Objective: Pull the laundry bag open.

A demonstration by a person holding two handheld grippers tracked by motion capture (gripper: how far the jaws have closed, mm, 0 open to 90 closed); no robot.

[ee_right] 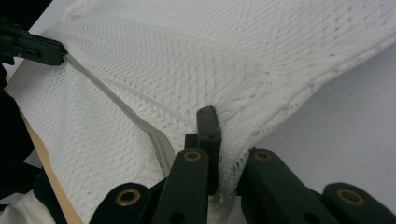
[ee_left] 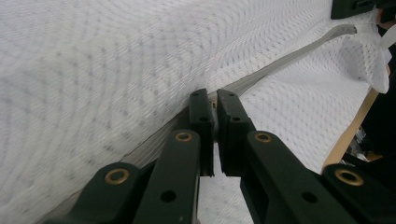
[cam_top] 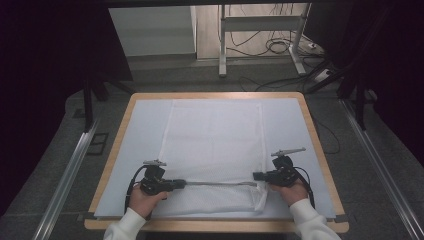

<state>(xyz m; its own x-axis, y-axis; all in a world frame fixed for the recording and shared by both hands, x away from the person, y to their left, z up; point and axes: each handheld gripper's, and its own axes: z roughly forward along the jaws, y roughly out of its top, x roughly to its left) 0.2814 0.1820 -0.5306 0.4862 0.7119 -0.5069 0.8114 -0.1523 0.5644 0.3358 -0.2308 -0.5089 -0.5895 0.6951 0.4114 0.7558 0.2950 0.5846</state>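
Two grippers pinch a white mesh bag (cam_top: 212,145) lying flat on the table (cam_top: 116,145): the left gripper (cam_top: 181,183) clamped at its zipper (cam_top: 220,184), the right gripper (cam_top: 256,176) clamped on the bag's corner. Zipping looks under way; next, the left should probably draw along the zipper while the right keeps the cloth taut.

Pale mat (cam_top: 145,145) on a wood-edged table (cam_top: 119,137) — metal stand (cam_top: 260,35), cables (cam_top: 277,47) behind

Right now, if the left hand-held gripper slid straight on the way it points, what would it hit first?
Probably the right hand-held gripper: the left hand-held gripper points along the mesh bag's zipper toward it, though depth is unclear.
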